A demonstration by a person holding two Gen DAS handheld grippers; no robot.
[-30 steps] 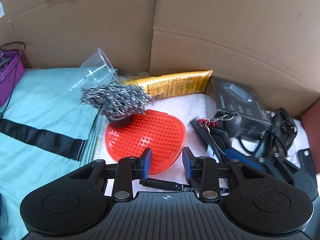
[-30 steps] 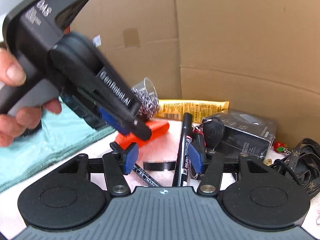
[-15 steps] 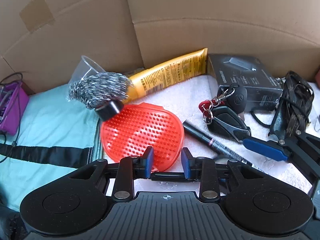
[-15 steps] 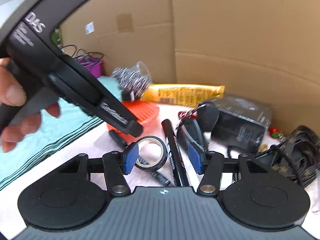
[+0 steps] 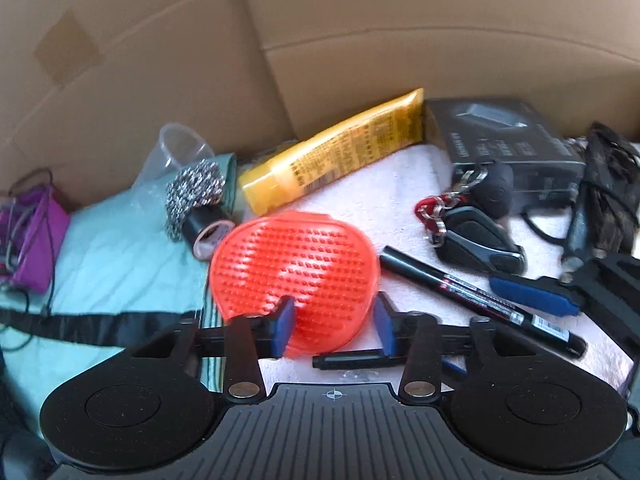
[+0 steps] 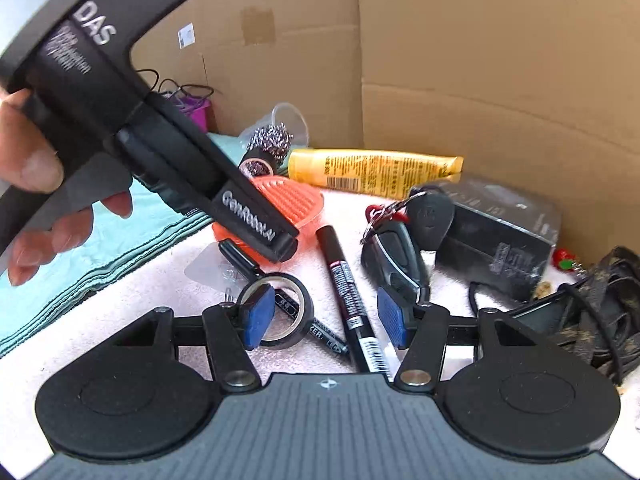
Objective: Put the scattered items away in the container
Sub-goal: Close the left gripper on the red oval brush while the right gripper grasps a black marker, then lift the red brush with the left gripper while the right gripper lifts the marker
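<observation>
My left gripper point(image 5: 332, 330) is open, its jaws on either side of the near edge of the orange silicone scrubber point(image 5: 294, 272), which lies on the white towel point(image 5: 396, 192). A black marker point(image 5: 480, 300) lies to its right and a second thin pen point(image 5: 352, 360) lies under the jaws. My right gripper point(image 6: 324, 318) is open and empty, low over a black tape roll point(image 6: 286, 320) and the marker point(image 6: 350, 296). The left gripper body point(image 6: 168, 148) crosses the right wrist view. The purple container point(image 5: 36, 240) stands at far left.
A yellow tube point(image 5: 336, 156), black box point(image 5: 504, 140), car keys point(image 5: 476, 232), dark strap bundle point(image 5: 608, 184), steel wool point(image 5: 196, 192) on a tape roll, and clear cup point(image 5: 176, 152) lie around. A teal cloth point(image 5: 104, 264) covers the left. Cardboard walls stand behind.
My left gripper has swung left and down onto the orange scrubber's edge. My right gripper has lowered toward the tape roll and marker. The steel wool now sits further back in the view.
</observation>
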